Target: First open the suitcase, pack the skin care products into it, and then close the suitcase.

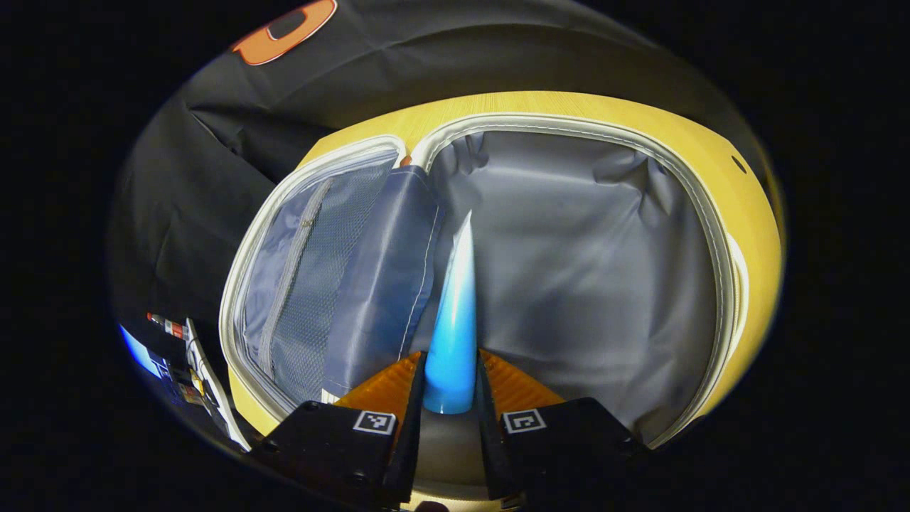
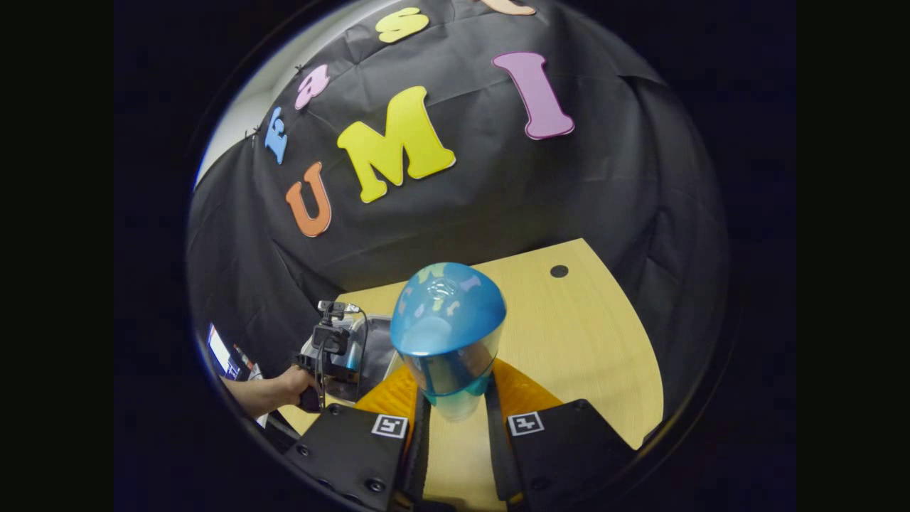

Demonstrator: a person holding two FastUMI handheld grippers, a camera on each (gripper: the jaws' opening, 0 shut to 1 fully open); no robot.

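You have one suitcase [image 1: 711, 235] lying open on one bench [image 2: 590, 334], and it shows two halves: one with a mesh zip panel [image 1: 306, 284] and one lined in plain grey fabric [image 1: 583, 284]. You are handling two skin care products: one blue tube [image 1: 455, 320] and one blue-capped bottle [image 2: 446, 334]. You hold two grippers, the left gripper [image 1: 451, 398] closed on the tube and the right gripper [image 2: 455, 405] closed on the bottle, each carrying two square markers. One hand [image 2: 295, 387] shows in the right gripper view. The bench has one round hole [image 2: 559, 271].
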